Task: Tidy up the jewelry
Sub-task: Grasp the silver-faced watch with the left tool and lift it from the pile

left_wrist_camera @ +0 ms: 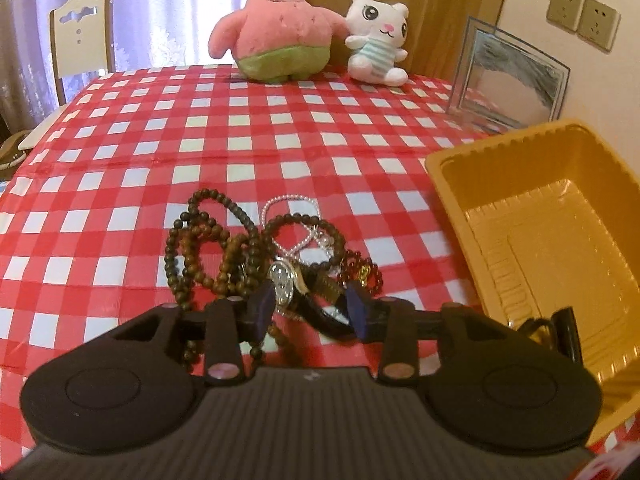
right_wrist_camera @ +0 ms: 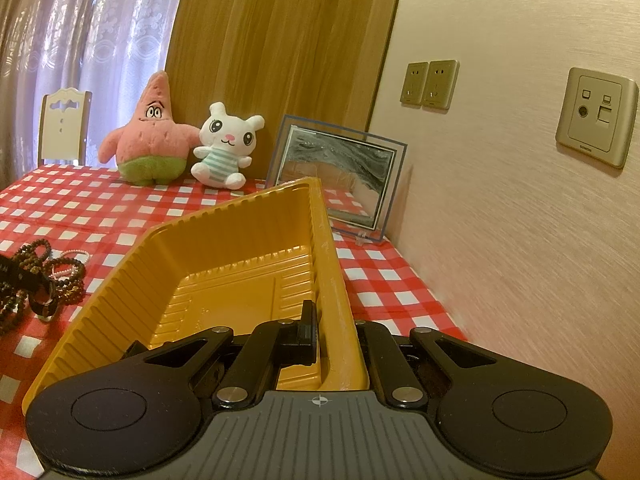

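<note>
Table: slick checked plastic cover, nothing pins it. Anything dragged across it can pull the cover and shift the rest.

Tray: right gripper has its jaws pinching the tray's right wall, one finger inside, one outside. The tray looks tipped up on that side. Thin plastic wall, so my guess is it flexes or slips out of the pinch if lifted or twisted further. Tray is empty, so nothing spills yet.

Jewelry pile: lies on the table right at the left gripper, partly between the jaws and partly ahead of them, left of the tray. Jaws are spread, tips straddling the wristwatch and its black strap. Not gripping anything as far as I can tell.

Main risk: the pile is tangled. Dark bead strings, the pearl strand and the red-and-gold beads overlap the watch. Closing here probably grabs the strap plus a loop or two, and a lift drags the whole clump.

Smaller risk: the watch face is smooth and rounded, so it could squirt out from between the pads.
</note>
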Motion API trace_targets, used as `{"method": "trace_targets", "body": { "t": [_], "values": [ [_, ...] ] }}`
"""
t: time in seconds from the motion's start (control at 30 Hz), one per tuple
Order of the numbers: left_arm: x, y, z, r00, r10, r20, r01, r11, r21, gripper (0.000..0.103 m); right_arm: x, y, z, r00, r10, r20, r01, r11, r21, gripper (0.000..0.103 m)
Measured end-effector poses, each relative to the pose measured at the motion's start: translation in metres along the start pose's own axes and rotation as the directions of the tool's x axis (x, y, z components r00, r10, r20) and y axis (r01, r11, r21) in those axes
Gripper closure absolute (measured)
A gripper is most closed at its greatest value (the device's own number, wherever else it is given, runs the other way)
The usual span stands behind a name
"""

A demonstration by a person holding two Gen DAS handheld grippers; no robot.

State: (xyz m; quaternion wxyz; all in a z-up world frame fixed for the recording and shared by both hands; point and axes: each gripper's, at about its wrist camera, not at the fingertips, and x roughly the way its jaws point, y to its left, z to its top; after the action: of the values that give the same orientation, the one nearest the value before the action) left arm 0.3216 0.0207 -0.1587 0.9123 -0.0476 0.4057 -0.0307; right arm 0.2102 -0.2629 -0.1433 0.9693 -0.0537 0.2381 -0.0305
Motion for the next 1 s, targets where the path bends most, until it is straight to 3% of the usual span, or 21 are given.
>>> {"method": "trace_targets", "body": {
  "t": [0.27, 0.4, 0.5, 1.0],
  "values": [
    [0.02, -0.004, 0.006, 0.998, 0.056, -0.019, -0.056, 0.998, 0.013, 0.067, -0.001, 0.0, 0.0, 1.0, 0.001, 0.0, -0.001, 1.0, -0.001, 0.099],
    [0.025, -0.001, 0.007, 0.997, 0.07, -0.026, -0.069, 0.998, 0.008, 0.081, 0.0, -0.001, 0.0, 1.0, 0.001, -0.001, -0.001, 1.0, 0.0, 0.099],
    [0.024, 0.003, 0.005, 0.997, 0.071, -0.033, -0.071, 0.997, 0.01, 0.085, 0.0, -0.001, 0.0, 1.0, 0.001, -0.001, -0.001, 1.0, 0.001, 0.099],
    [0.03, 0.002, 0.005, 0.995, 0.088, -0.051, -0.086, 0.996, 0.04, 0.089, 0.001, -0.002, -0.003, 1.0, 0.002, -0.003, -0.002, 1.0, 0.001, 0.099]
  ]
}}
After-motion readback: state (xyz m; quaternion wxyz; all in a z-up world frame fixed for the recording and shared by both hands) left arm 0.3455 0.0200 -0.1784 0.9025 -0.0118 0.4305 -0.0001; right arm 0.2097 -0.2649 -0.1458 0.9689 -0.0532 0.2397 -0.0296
